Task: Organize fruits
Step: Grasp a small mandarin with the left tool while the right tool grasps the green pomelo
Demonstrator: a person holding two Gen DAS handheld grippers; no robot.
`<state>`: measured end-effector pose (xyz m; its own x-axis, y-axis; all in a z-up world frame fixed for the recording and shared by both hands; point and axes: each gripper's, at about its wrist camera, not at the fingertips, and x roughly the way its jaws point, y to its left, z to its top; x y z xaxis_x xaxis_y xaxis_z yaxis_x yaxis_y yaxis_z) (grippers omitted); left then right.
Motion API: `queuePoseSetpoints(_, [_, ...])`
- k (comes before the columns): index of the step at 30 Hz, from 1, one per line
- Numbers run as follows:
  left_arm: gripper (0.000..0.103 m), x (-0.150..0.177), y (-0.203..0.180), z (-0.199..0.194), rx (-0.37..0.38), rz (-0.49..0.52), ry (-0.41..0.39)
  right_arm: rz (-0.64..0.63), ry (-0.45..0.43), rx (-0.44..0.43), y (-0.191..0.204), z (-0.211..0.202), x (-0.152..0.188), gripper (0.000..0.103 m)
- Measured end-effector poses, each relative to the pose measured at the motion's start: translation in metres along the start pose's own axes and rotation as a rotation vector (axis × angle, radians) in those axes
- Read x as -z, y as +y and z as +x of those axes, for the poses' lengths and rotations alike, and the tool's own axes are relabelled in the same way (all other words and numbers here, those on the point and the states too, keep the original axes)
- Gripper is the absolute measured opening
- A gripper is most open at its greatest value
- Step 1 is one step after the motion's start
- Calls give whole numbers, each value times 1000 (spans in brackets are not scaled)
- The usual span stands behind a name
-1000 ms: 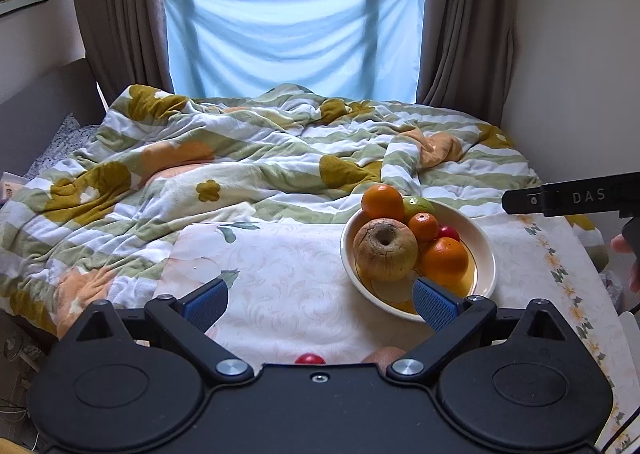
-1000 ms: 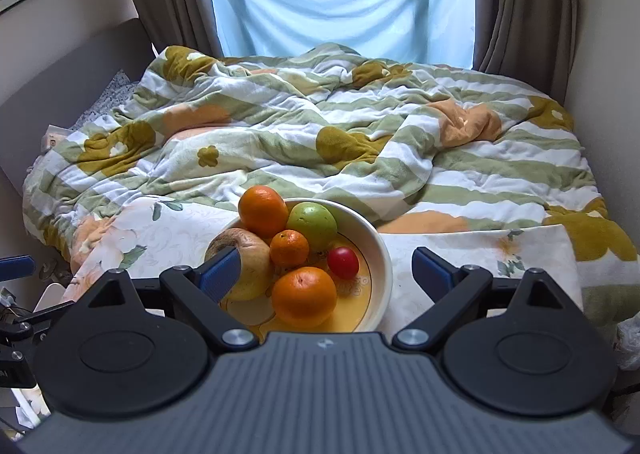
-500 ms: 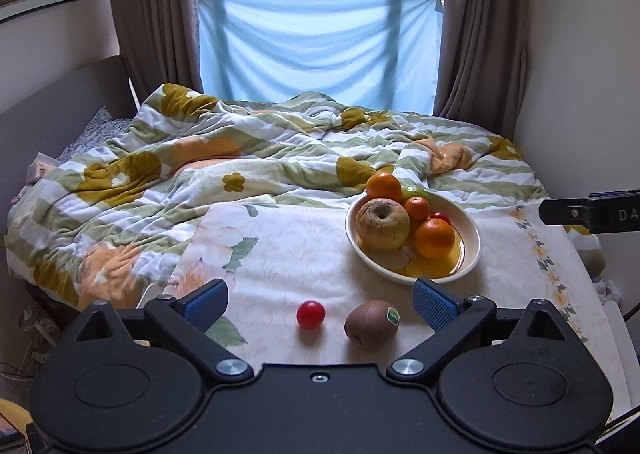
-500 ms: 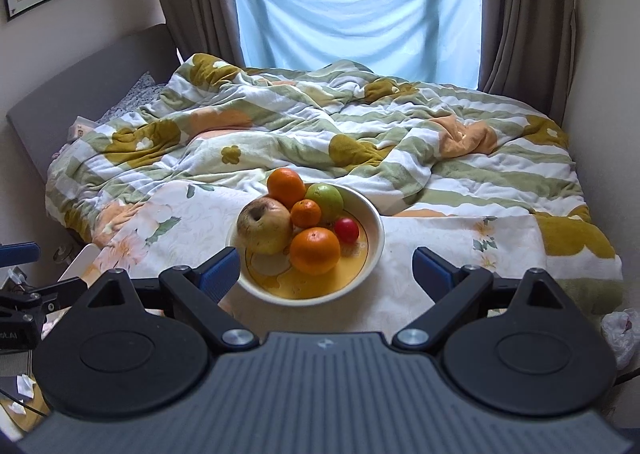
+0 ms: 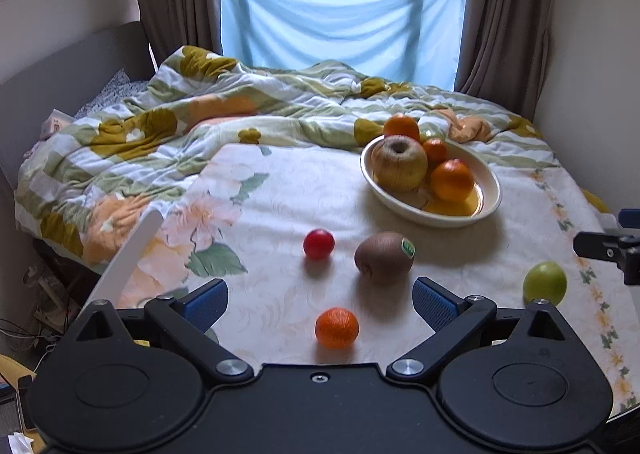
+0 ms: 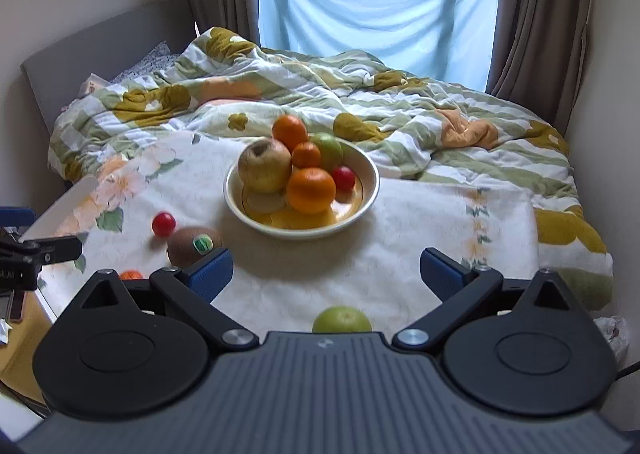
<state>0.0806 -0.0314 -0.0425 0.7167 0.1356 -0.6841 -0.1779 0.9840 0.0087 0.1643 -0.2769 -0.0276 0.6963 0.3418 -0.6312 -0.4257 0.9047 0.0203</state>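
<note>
Both of my grippers have pulled back from the bowl since half a second ago, so more loose fruit now shows on the floral cloth: a small mandarin and a green apple have come into view near me.

Starting at the left, my left gripper is released, its blue pads spread wide with nothing between them. Just beyond it the small mandarin lies on the cloth. Farther off, a red cherry tomato sits just left of a brown kiwi with a green sticker; the two are near but apart.

Beyond them to the right stands the cream bowl, holding a yellowish apple, three oranges, a green fruit and a second red tomato.

Farthest right, the green apple rests near the cloth's edge, directly in front of my right gripper, which is also released and holds nothing.
</note>
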Motion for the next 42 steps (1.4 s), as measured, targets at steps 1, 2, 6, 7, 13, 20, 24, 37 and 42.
queuePoseSetpoints(1, [100, 4, 0, 5, 2, 0, 7, -5, 10, -1, 0, 3, 6, 103])
queuePoseSetpoints(2, [100, 6, -1, 9, 5, 0, 13, -9, 21, 3, 0, 7, 13, 103])
queuePoseSetpoints(6, [100, 18, -3, 29, 16, 7, 37, -14, 61, 5, -3, 22, 35, 103])
queuePoseSetpoints(7, [99, 20, -3, 34, 19, 12, 45, -11, 68, 4, -4, 26, 39, 103])
queuePoseSetpoints(13, [83, 37, -8, 60, 25, 33, 75, -4, 88, 20, -9, 47, 59, 103])
queuePoseSetpoints(20, [56, 41, -12, 70, 8, 64, 75, 13, 113, 16, -10, 62, 68, 103])
queuePoseSetpoints(24, [40, 41, -14, 73, 31, 79, 82, 22, 117, 20, -11, 66, 68, 103])
queuePoseSetpoints(37, [40, 47, -17, 64, 37, 89, 101, 15, 138, 8, -13, 82, 56, 83])
queuePoseSetpoints(42, [39, 46, -17, 60, 38, 65, 108, 14, 144, 4, -13, 87, 56, 82])
